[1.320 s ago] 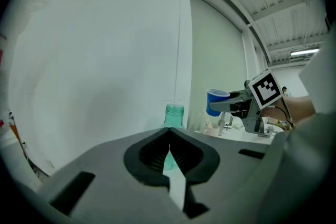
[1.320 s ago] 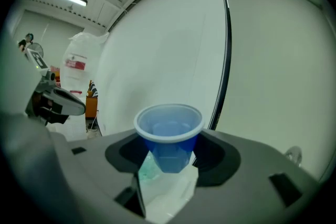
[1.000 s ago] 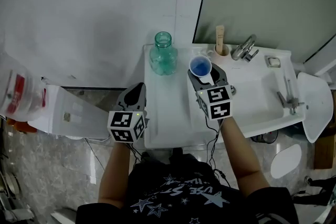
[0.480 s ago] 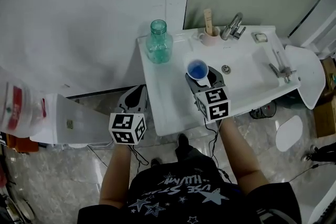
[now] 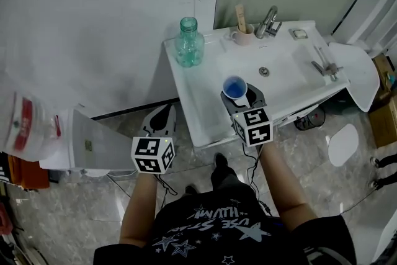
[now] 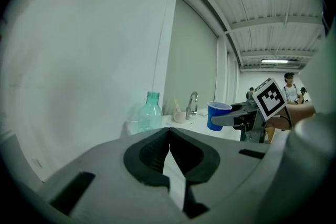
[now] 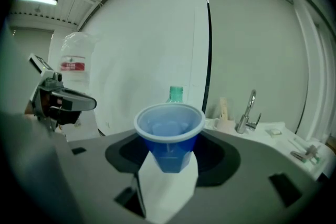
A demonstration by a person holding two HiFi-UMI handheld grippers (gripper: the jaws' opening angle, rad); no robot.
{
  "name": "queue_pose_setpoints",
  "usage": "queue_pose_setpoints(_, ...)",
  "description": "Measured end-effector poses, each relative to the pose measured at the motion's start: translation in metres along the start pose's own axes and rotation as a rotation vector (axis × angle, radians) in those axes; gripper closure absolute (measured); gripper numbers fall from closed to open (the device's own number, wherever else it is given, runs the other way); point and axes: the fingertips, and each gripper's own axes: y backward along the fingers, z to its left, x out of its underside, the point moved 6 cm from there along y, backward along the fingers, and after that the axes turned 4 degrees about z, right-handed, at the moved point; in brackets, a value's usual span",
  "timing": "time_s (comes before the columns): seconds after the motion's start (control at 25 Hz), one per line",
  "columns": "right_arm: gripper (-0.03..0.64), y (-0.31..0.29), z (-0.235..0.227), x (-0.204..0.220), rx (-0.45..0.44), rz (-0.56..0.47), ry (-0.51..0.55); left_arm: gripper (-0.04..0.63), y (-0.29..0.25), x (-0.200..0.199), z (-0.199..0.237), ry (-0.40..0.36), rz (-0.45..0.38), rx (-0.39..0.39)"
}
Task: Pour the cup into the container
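Observation:
My right gripper (image 5: 238,92) is shut on a blue plastic cup (image 5: 235,87) and holds it upright above the front part of the white counter (image 5: 197,110). In the right gripper view the cup (image 7: 169,131) sits between the jaws, with pale liquid in it. The container, a clear green bottle (image 5: 188,44) with no cap, stands at the counter's far left corner, well beyond the cup. My left gripper (image 5: 160,121) hangs left of the counter over the floor, shut with nothing in it. The left gripper view shows the bottle (image 6: 151,113) and the cup (image 6: 217,114) ahead.
A sink basin (image 5: 271,71) with a tap (image 5: 268,20) takes up the counter's right half. A beige mug (image 5: 243,36) with sticks stands by the tap. On the left are a white cabinet (image 5: 93,141) and a water jug (image 5: 25,121).
The right gripper with the cup has drawn back from the bottle toward the counter's front edge. The left gripper has also moved back, away from the counter.

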Motion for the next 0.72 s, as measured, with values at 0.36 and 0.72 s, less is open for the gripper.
queue_pose_setpoints(0.36,0.362,0.039,0.03,0.023,0.036,0.015,-0.019,0.584,0.04,0.024,-0.008,0.011,0.002,0.035)
queue_pose_setpoints(0.72,0.362,0.069,0.069,0.053,0.047,0.051,-0.049,0.584,0.079,0.059,-0.014,0.034,0.041,0.074)
